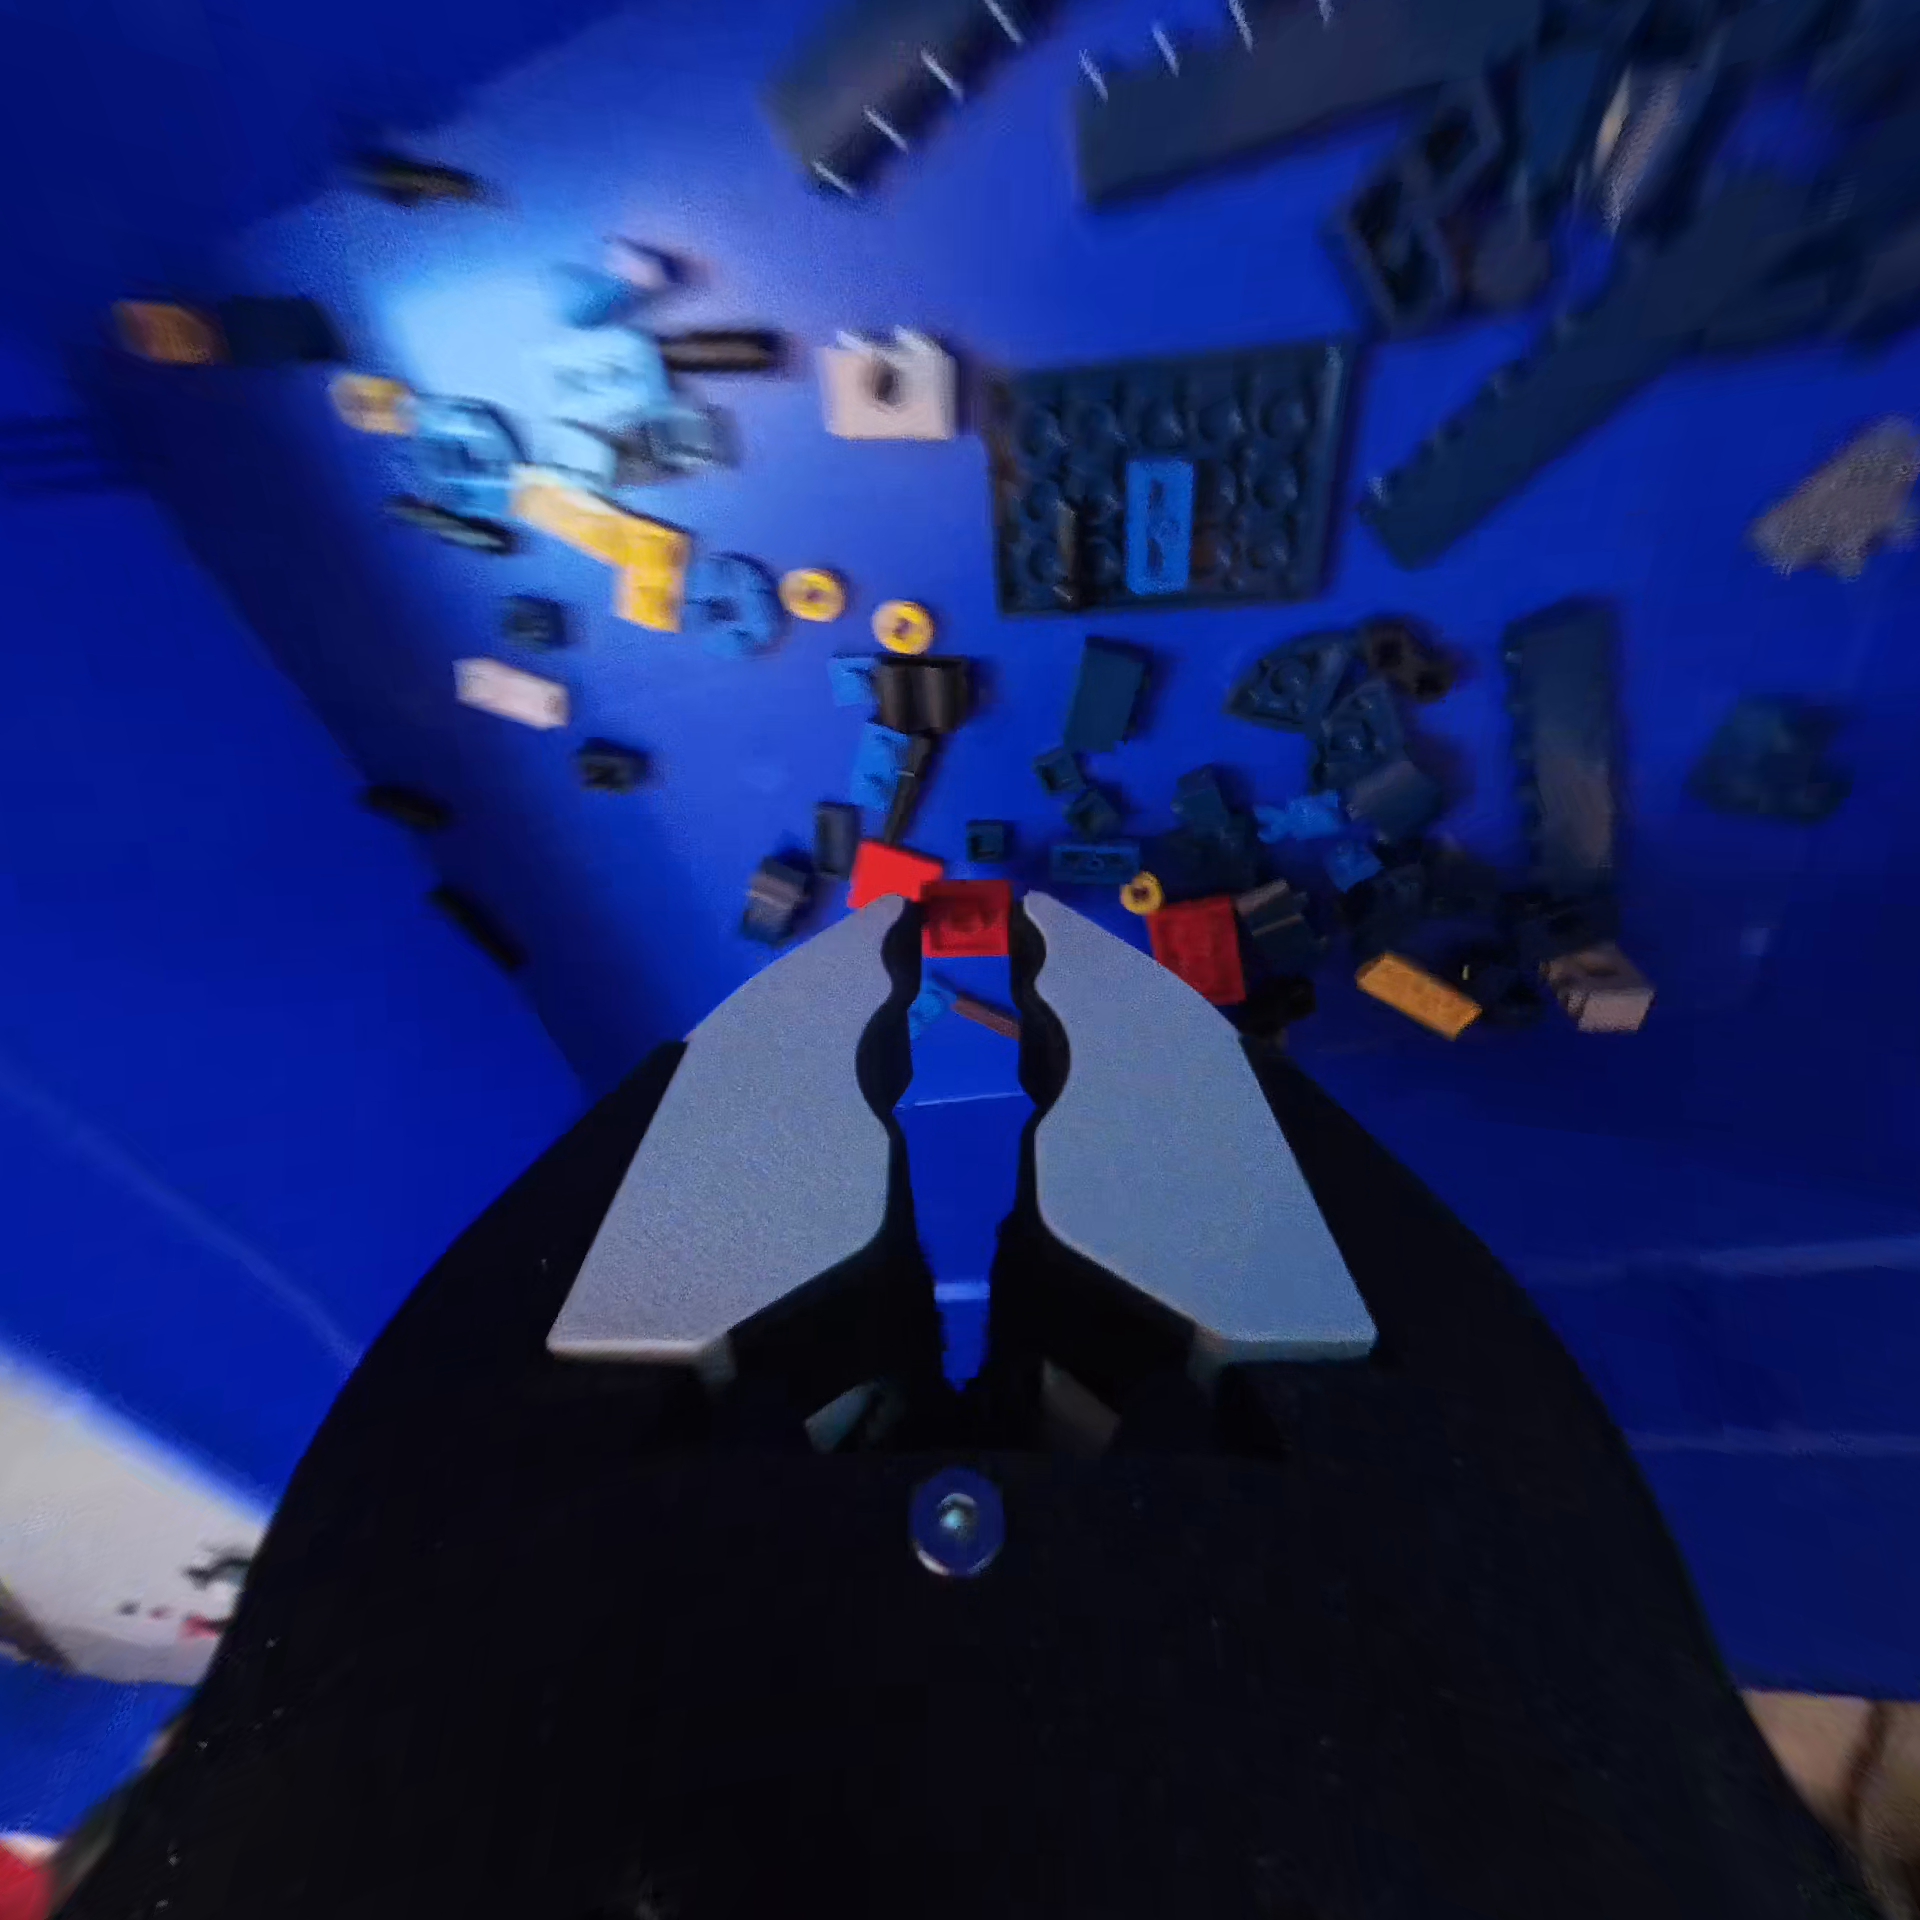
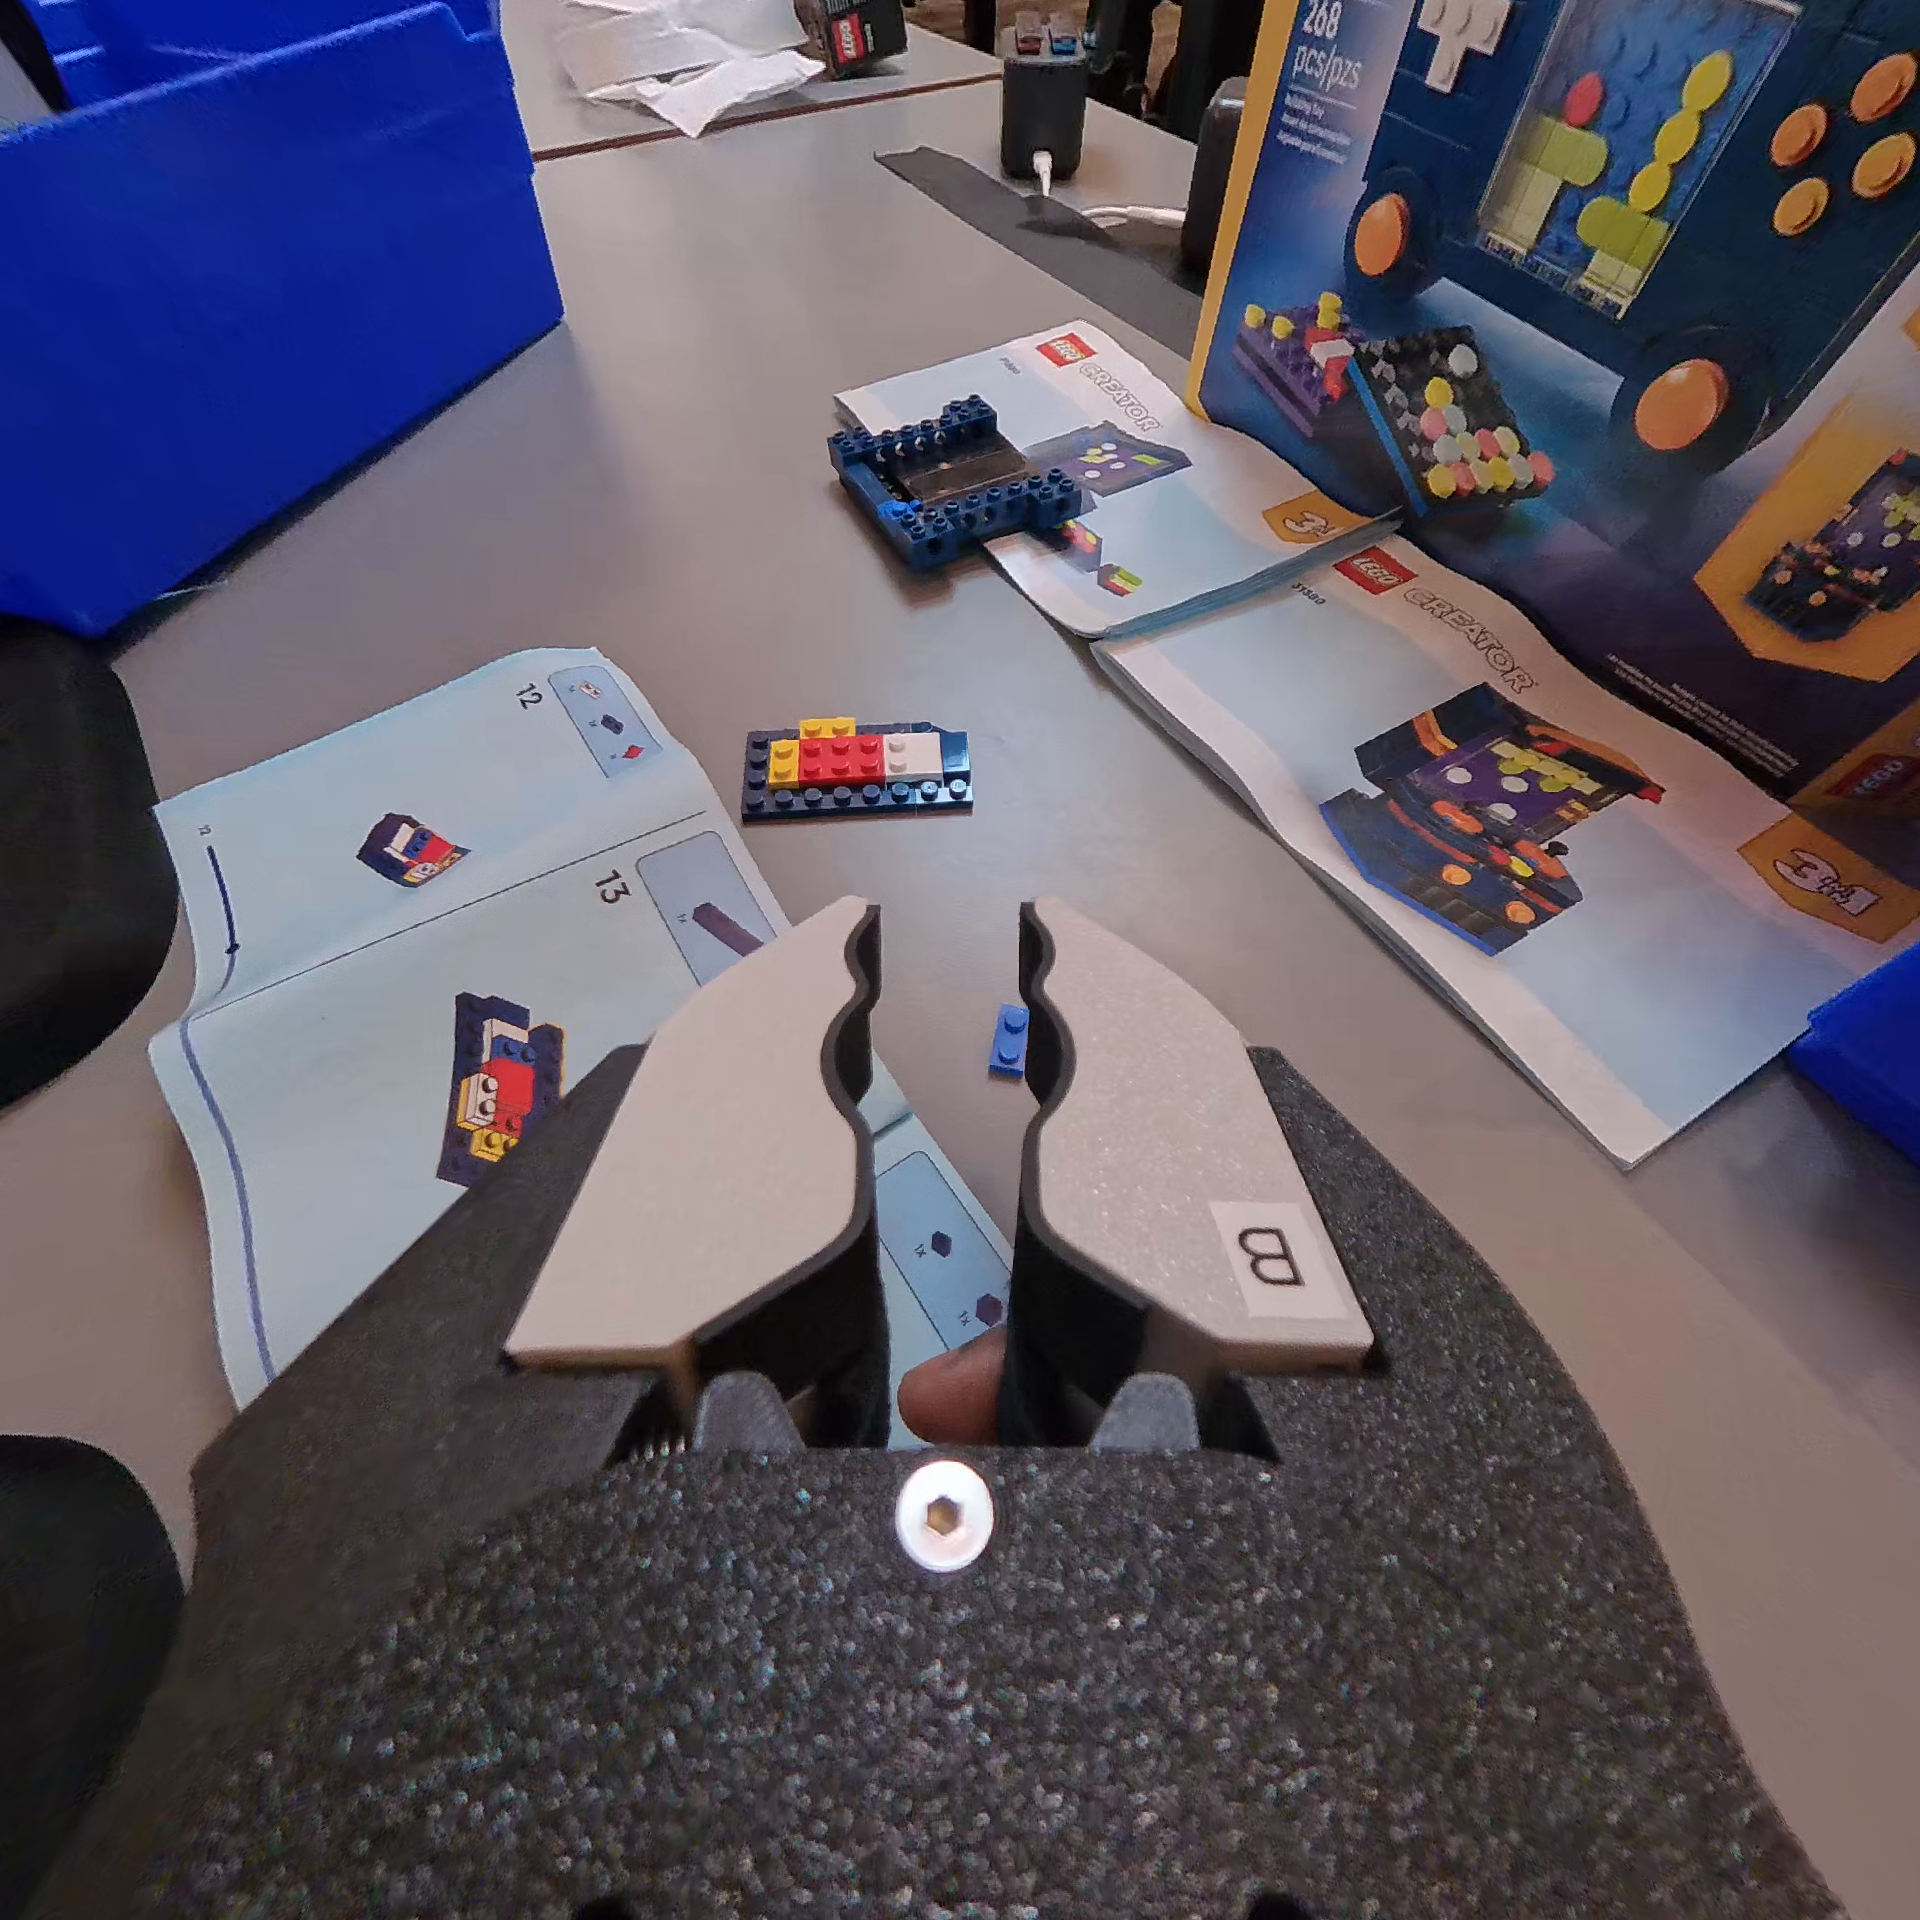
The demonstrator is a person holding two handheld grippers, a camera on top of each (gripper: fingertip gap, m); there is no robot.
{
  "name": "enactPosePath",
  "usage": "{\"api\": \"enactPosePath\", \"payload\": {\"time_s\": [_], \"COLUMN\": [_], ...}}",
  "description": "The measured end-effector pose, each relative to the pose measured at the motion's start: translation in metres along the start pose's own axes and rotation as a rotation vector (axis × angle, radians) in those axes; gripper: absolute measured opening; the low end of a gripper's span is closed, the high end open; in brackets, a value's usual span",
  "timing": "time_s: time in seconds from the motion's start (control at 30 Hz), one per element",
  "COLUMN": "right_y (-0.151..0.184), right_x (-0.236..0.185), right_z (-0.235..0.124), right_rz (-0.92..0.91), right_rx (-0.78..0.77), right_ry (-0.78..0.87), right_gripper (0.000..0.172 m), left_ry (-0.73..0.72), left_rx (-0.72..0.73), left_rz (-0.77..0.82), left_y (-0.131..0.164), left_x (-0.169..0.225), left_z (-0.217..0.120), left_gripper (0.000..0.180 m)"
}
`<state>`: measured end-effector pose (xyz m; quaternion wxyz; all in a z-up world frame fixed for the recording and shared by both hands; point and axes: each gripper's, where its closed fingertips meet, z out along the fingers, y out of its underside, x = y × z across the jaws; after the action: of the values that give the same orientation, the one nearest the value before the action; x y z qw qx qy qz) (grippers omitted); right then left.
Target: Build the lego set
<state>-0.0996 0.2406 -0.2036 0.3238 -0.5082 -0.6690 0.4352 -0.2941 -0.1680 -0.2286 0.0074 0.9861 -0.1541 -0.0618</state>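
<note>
Left gripper: the left gripper is down inside a blue bin with a red tile right between its tips. Looks like both pads are on its sides, but the shot is pretty smeared, so take that loosely.

Around it: another red tile is just behind to the left, and a third red one sits off to the right against a heap of dark blue bits. A studded navy plate lies farther back.

Right gripper: the right gripper hangs over the grey table with its jaws apart, gripping nothing. A small blue plate lies flat on the table just beside the inner edge of the right finger.

Writing: there's a white sticker with one letter on that finger. The open booklet has printed step numbers, and the closed booklets and the box carry a red brand logo and a piece count.

Builds: a navy plate with yellow, red and white bricks sits ahead of the tips, well apart. A blue frame build rests on a booklet corner.

Room: there's bare table between the open booklet and the closed ones. A big blue bin walls off the left.
</note>
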Motion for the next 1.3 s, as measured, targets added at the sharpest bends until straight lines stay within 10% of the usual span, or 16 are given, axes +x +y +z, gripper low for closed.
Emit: {"api": "enactPosePath", "payload": {"time_s": [0.1, 0.2, 0.3, 0.4, 0.6, 1.13, 1.3], "right_y": [-0.006, -0.02, -0.047, -0.076, -0.11, -0.094, -0.095], "right_x": [-0.006, -0.023, -0.057, -0.098, -0.172, -0.196, -0.164], "right_z": [-0.001, -0.003, -0.015, -0.039, -0.092, -0.103, -0.099], "right_rz": [-0.011, -0.031, -0.076, -0.184, -0.405, -0.582, -0.493], "right_rx": [0.034, 0.112, 0.273, 0.471, 0.719, 0.581, 0.593], "right_ry": [-0.026, -0.114, -0.283, -0.439, -0.64, -0.731, -0.665], "right_gripper": [0.025, 0.026, 0.028, 0.032, 0.04, 0.016, 0.016], "left_ry": [-0.21, -0.161, 0.244, 0.834, 1.448, 1.465, 1.072], "left_rx": [0.376, 1.165, 1.924, 2.168, 1.993, 1.63, 1.564], "left_rz": [-0.262, -0.44, -0.501, -0.566, -0.587, -0.507, -0.451], "left_y": [-0.037, -0.109, -0.152, -0.191, -0.272, -0.324, -0.333], "left_x": [-0.023, 0.005, 0.067, 0.107, 0.16, 0.193, 0.166], "left_z": [-0.058, -0.165, -0.257, -0.266, -0.24, -0.196, -0.173], "left_gripper": [0.016, 0.015, 0.015, 0.015, 0.015, 0.015, 0.031]}}
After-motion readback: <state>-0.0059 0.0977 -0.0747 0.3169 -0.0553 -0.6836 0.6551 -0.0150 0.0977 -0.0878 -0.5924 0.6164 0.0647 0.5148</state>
